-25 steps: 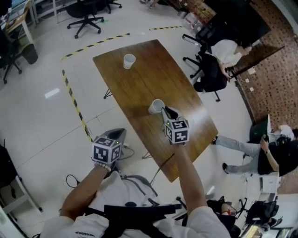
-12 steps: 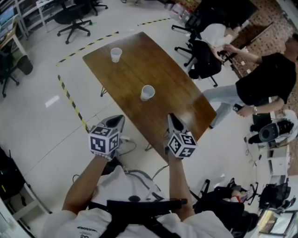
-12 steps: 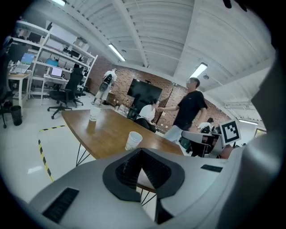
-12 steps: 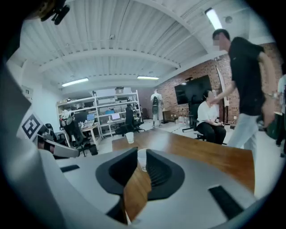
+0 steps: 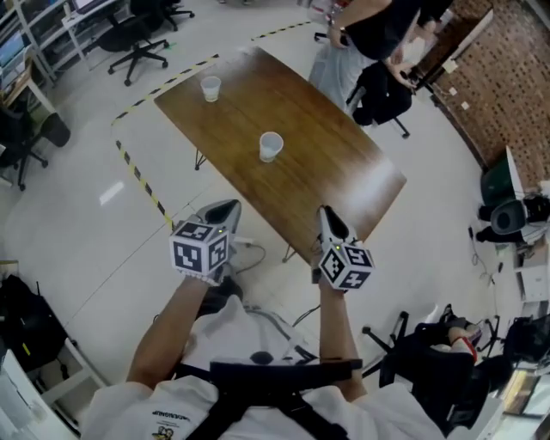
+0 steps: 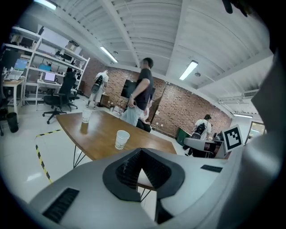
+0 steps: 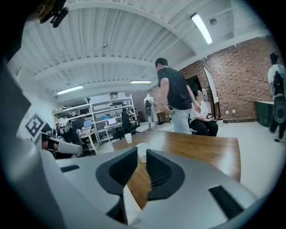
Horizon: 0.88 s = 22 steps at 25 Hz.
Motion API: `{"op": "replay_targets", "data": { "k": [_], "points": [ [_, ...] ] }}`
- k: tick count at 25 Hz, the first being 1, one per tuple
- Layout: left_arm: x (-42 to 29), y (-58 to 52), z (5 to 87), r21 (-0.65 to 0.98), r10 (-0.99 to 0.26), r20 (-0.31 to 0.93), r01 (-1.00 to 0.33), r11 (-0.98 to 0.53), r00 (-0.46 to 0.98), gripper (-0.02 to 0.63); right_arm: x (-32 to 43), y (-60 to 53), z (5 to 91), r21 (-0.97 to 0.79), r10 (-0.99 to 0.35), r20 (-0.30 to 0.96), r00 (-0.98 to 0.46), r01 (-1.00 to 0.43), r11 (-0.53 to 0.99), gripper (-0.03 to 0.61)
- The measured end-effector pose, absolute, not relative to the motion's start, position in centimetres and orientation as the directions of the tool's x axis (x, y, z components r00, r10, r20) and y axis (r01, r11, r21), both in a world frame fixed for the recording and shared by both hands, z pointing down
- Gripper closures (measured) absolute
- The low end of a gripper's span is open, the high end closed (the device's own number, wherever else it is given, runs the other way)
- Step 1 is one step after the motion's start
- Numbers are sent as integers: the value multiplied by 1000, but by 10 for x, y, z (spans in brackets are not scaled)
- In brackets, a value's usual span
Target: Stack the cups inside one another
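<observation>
Two white paper cups stand upright and apart on the brown table (image 5: 344,163): the near cup (image 5: 271,146) around its middle, the far cup (image 5: 210,88) by the far left corner. My right gripper (image 5: 327,215) hovers over the table's near edge, open, with nothing between its fingers; in the right gripper view the near cup (image 7: 142,151) shows far off through the gap, the far cup (image 7: 128,137) behind it. My left gripper (image 5: 225,206) is shut and empty, over the floor left of the table. Both cups, near (image 6: 121,139) and far (image 6: 86,116), appear in the left gripper view.
A person (image 5: 369,26) stands at the table's far right side, beside a black office chair (image 5: 382,94). Yellow-black tape (image 5: 137,172) runs on the floor along the table's left. More chairs (image 5: 142,34) stand at the back left. Equipment (image 5: 507,215) lies on the floor at the right.
My right gripper, close against the tilted near cup a second ago, has drawn back to the table's near edge; that cup now stands alone. The left gripper rose slightly. A person walked to the table's far side.
</observation>
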State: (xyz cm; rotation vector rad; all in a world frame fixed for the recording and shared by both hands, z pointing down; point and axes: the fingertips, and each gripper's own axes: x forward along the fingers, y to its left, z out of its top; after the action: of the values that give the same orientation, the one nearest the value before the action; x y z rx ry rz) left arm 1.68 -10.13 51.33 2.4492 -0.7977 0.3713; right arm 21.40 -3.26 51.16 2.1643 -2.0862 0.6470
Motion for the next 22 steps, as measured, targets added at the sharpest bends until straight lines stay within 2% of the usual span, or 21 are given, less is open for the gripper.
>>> {"op": "replay_targets", "data": {
  "k": [11, 22],
  "points": [
    [20, -39, 513, 417, -450, 410, -602, -681, 793, 614, 202, 30, 508, -261, -943, 331, -27, -963, -64, 491],
    [-19, -21, 520, 351, -482, 462, -653, -671, 744, 614, 176, 48, 500, -287, -952, 302, -48, -957, -43, 491]
  ]
}}
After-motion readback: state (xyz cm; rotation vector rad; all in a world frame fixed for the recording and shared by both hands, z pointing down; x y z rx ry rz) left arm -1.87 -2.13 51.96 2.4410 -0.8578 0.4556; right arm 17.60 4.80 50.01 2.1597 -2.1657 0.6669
